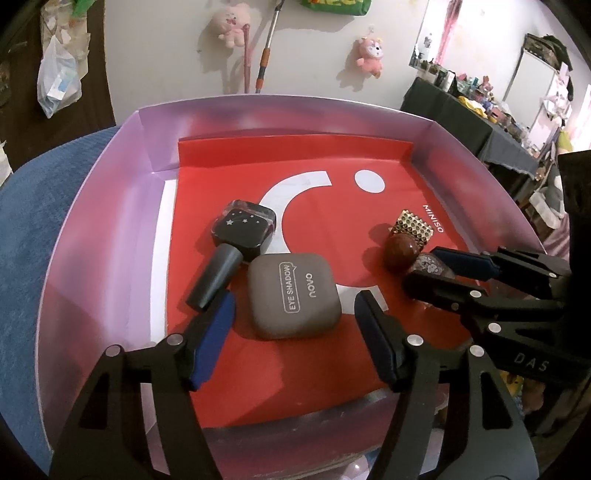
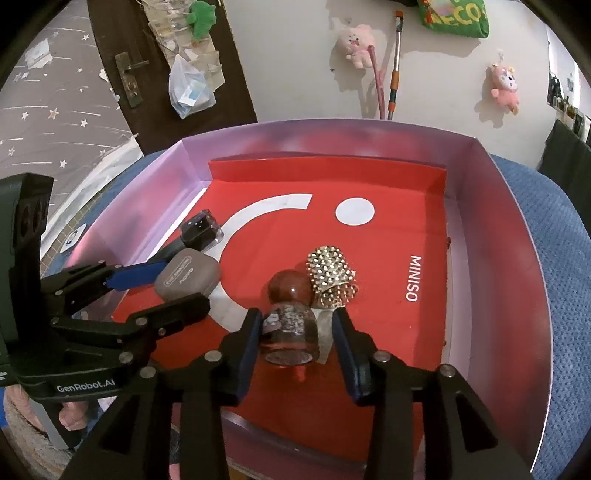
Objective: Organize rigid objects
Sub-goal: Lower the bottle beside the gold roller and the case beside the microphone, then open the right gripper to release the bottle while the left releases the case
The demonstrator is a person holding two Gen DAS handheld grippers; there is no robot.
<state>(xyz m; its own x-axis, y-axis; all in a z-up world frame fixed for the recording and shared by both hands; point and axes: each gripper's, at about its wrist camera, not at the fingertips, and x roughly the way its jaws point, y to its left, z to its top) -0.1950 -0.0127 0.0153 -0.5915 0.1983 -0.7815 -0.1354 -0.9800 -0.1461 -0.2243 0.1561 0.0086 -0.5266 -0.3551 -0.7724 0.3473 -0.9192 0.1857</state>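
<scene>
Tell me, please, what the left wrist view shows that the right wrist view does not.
Only the left wrist view shows the cluttered dark table along the far wall. Only the right wrist view shows the door handle and a green plush. Both show the tray, the eye shadow case, the round-capped bottle and the studded gold piece.

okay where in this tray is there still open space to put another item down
The far half of the red liner is bare, from the white dot back to the tray's rear wall, as is the strip along the MINISO lettering. The near middle is crowded: the black bottle touches the eye shadow case, and the round-capped bottle lies against the gold studded piece.
</scene>
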